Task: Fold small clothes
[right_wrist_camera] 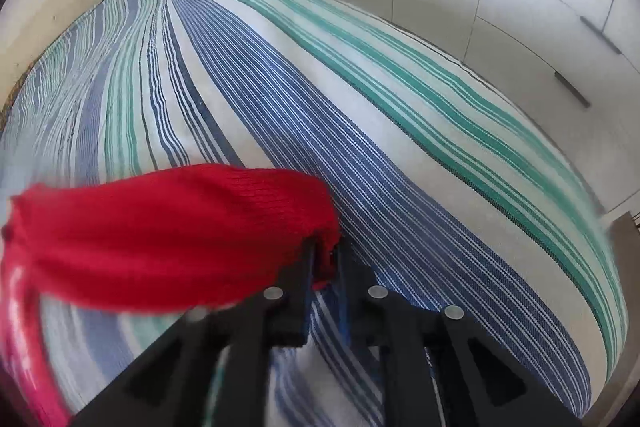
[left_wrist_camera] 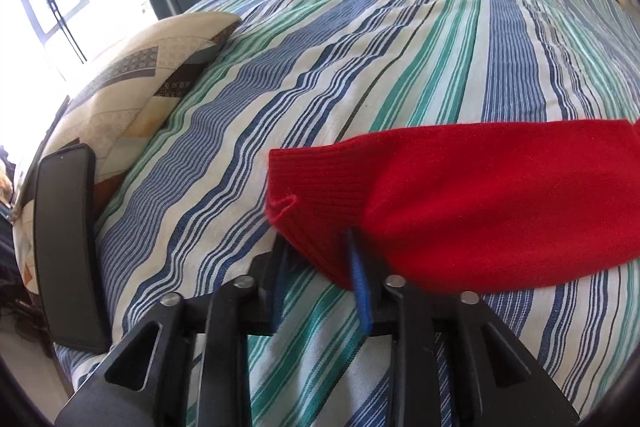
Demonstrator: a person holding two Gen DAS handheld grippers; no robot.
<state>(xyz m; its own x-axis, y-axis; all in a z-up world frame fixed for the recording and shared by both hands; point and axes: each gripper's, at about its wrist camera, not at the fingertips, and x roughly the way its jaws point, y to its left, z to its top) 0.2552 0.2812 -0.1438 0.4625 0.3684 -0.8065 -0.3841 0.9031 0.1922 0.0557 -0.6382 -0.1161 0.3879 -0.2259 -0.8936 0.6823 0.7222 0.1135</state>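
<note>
Our left gripper [left_wrist_camera: 320, 259] stands spread at the ribbed end of the red sock [left_wrist_camera: 460, 203] lying flat on the striped bedspread [left_wrist_camera: 360, 67], our right gripper [right_wrist_camera: 324, 259] loosely pinching the other end, which looks soft, light and floppy, best held by the ends.

A red knitted garment [left_wrist_camera: 480, 203] lies stretched flat across the striped bedspread [left_wrist_camera: 360, 67].
</note>
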